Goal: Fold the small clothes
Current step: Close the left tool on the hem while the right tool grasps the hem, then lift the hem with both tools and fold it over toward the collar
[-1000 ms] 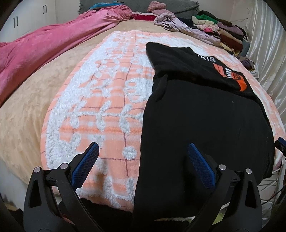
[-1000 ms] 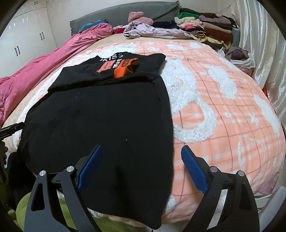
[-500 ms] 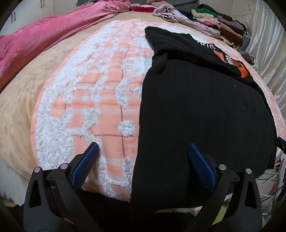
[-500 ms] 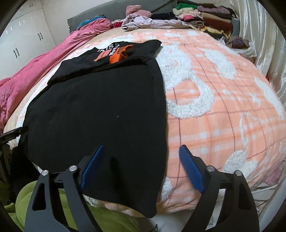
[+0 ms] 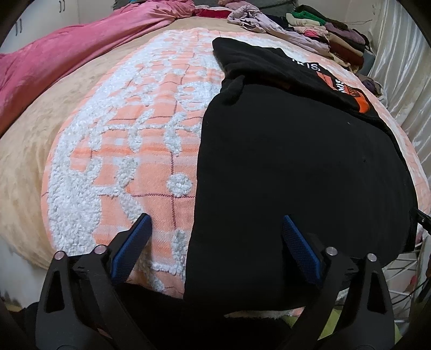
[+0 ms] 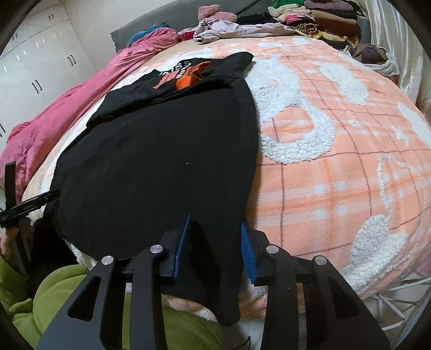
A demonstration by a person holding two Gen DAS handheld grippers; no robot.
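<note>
You're at the grab stage: both hems first, fold after. The black top (image 5: pixel 296 167) lies flat on the orange blanket (image 5: pixel 150 150), collar end far, with the orange print (image 6: pixel 188 78) up there, near hem hanging over the bed edge.

Right gripper (image 6: pixel 215 242): jaws have just been closing, and the hem corner on that side sits between the blue pads. They stand narrow with cloth bunched in the gap; looks like contact on both sides, but I can't confirm a firm pinch.

Left gripper (image 5: pixel 215 242): wide, holding nothing, jaws just eased in a touch. It straddles the top's other side edge, one finger over blanket, one over black cloth.

Next, by my read: drop your left onto that corner and pinch, then lift both hems together and carry them toward the collar. Keep them level or the fold skews.

Room: pink duvet (image 5: pixel 67 53) on the far side, stacked clothes (image 6: pixel 317 18) by the headboard, white wardrobe (image 6: pixel 35 67), pale curtain (image 5: pixel 398 75). Green cloth (image 6: pixel 67 296) lies below the bed edge.
</note>
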